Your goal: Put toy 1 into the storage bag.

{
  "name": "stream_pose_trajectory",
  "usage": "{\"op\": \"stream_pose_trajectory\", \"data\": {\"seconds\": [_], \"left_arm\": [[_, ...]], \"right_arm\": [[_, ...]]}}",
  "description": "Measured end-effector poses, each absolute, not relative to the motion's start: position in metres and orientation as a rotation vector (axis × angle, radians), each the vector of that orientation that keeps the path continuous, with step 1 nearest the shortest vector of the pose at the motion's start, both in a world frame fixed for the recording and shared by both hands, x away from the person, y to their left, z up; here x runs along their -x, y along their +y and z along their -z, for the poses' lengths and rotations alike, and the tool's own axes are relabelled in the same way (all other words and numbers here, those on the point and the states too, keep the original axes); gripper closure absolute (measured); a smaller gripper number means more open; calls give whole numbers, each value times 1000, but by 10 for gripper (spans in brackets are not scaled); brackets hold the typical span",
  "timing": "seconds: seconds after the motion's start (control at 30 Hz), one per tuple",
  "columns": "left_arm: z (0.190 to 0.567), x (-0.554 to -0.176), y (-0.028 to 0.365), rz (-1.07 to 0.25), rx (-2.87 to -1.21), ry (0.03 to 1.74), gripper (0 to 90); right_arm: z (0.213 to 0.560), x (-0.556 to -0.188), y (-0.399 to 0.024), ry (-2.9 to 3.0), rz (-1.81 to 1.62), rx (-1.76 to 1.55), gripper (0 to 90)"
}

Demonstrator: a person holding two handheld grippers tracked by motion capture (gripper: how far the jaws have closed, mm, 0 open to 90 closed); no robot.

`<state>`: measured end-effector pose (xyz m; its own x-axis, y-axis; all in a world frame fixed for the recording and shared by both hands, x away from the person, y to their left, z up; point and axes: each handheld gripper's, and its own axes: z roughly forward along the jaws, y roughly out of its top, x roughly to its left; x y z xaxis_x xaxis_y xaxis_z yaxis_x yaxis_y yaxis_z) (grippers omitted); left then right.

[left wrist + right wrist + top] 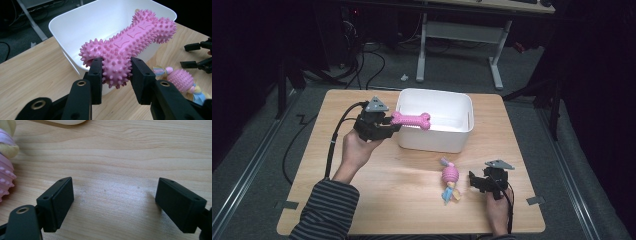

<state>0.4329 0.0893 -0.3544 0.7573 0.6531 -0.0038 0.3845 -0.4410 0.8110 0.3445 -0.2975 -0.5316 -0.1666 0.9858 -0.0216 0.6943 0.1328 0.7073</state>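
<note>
1. Up over the near-left rim of the white bin (460,125), the left claw (388,124) is clamped on one knobby end of the pink spiky bone (411,120).
2. Its free end reaches out above the bin's hollow.
3. Low at the right, the right claw (473,181) rests by the counter (402,195) with its jaws apart and nothing between them.
4. Just beside it lies a pink ball rope toy (450,181), clear of the bin.
</note>
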Motion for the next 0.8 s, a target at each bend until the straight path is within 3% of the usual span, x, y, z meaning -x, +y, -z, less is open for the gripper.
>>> {"op": "stream_pose_trajectory", "data": {"seconds": [0.8], "left_arm": [[361, -461, 59, -371, -2153, 759, 640]], "right_arm": [[532, -345, -297, 1924, -777, -1613, 152]]}}
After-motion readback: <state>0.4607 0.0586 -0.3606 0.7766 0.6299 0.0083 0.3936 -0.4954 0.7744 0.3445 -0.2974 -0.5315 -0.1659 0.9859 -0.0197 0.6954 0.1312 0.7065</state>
